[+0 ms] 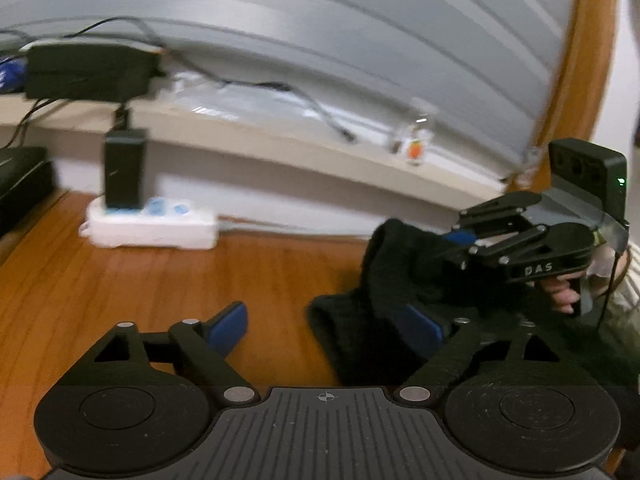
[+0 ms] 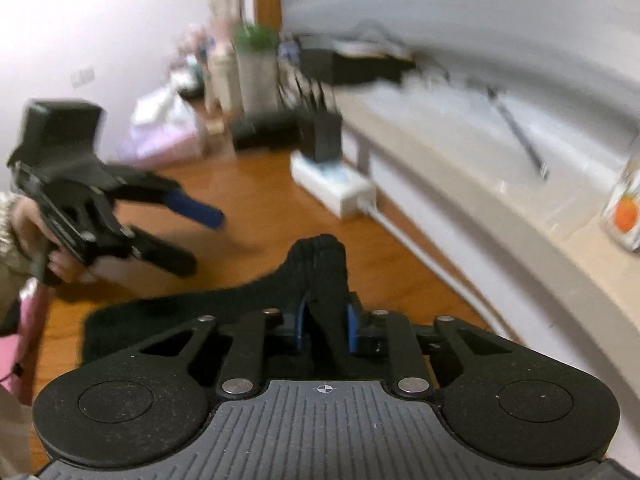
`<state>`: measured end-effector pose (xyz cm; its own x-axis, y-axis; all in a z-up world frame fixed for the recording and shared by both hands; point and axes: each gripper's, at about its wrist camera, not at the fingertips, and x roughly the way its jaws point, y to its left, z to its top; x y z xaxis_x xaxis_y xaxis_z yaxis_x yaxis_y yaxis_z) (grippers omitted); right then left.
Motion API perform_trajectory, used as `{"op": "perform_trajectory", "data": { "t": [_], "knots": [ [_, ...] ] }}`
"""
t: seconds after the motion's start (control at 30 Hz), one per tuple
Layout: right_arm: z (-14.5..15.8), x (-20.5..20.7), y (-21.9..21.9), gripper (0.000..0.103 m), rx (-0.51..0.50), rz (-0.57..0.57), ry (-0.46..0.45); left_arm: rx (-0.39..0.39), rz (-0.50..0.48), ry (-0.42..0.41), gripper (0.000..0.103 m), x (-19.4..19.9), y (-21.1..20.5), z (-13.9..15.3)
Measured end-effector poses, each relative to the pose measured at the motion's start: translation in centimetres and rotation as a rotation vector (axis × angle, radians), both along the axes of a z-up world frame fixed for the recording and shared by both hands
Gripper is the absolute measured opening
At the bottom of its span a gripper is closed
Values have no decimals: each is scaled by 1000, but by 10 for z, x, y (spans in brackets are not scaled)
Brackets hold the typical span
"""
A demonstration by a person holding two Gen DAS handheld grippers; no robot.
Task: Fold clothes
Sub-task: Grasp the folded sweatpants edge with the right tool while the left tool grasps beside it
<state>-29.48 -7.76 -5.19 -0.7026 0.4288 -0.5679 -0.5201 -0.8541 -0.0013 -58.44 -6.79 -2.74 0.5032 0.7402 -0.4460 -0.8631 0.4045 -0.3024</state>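
Note:
A black knitted garment lies on the wooden table, one part pulled up into a peak. My right gripper is shut on that raised fold, with black cloth pinched between its blue pads. In the left wrist view the same garment rises at the right, where the right gripper bites into it, held by a hand. My left gripper is open low over the table, its right pad over the garment's near edge and its left pad over bare wood. The right wrist view shows the left gripper open, off to the left.
A white power strip with a black adapter plugged in sits at the table's back edge. Behind it runs a pale ledge with cables and a small carton with an orange picture. Black boxes, a plant and bottles crowd the far corner.

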Motion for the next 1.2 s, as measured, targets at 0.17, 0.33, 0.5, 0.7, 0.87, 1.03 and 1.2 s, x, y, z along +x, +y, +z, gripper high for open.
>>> {"op": "perform_trajectory", "data": {
  "t": [0.17,0.33,0.5,0.7,0.87,1.03,1.2],
  "knots": [
    [26,17,-39,17,107,3,89,3,-140,-39,90,20,-4,2],
    [46,23,-64,17,172,-5,118,-67,-198,-59,89,37,0,-7],
    [54,18,-79,17,210,-7,119,-102,-229,-74,77,34,-21,-11],
    [59,12,-79,17,203,-24,138,-120,-276,-53,34,32,-62,-10],
    [37,-15,-65,17,142,-10,93,-91,-275,-15,27,29,-100,2],
    [-15,-51,-45,22,35,2,-18,-144,-242,14,37,23,-113,-6],
    [-34,-58,-29,27,-25,-13,4,-144,-207,-3,49,14,-113,-3]
  ]
}}
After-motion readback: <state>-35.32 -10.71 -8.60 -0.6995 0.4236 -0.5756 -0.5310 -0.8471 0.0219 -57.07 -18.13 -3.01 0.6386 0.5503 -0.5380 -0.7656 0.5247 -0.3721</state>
